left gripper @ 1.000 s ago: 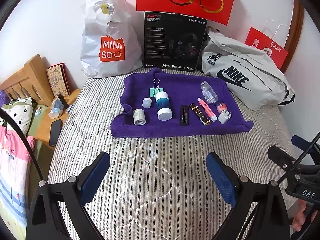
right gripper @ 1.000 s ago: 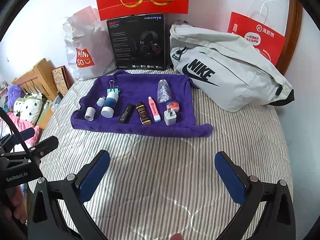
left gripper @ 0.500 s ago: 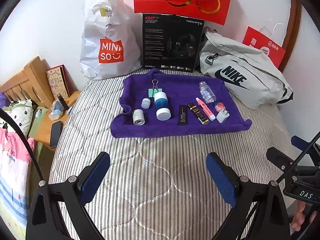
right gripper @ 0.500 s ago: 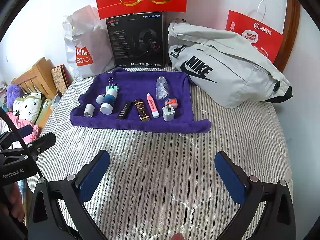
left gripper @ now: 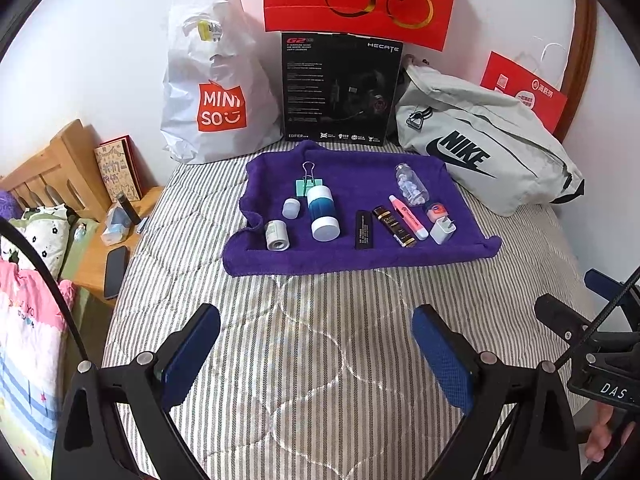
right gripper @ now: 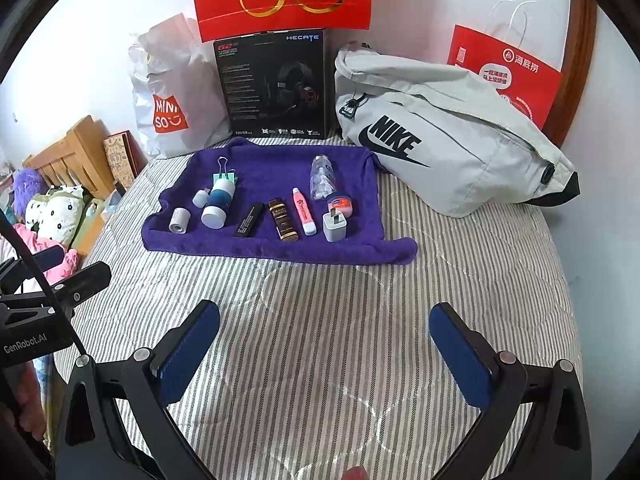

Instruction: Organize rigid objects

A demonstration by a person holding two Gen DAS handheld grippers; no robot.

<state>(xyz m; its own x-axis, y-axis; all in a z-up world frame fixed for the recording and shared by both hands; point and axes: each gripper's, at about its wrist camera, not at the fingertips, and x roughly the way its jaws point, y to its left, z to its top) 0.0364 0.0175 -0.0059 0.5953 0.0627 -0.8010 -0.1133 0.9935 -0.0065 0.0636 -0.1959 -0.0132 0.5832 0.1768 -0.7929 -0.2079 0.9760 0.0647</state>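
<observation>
Both held above the striped bed [left gripper: 320, 340].
Left hand-held gripper [left gripper: 316, 354] and right hand-held gripper [right gripper: 325, 354] spread wide (nothing held), well short of purple towel [right gripper: 280, 248].

Striped quilted bed [left gripper: 328, 344]: purple towel [left gripper: 352, 252], Miniso bag [left gripper: 212, 92], black box [left gripper: 340, 88], grey Nike bag [left gripper: 488, 152].

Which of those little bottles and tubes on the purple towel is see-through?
The clear plastic bottle filled with white pills, lying toward the back right of the purple towel. The other containers around it are opaque white, teal, black or pink.
</observation>
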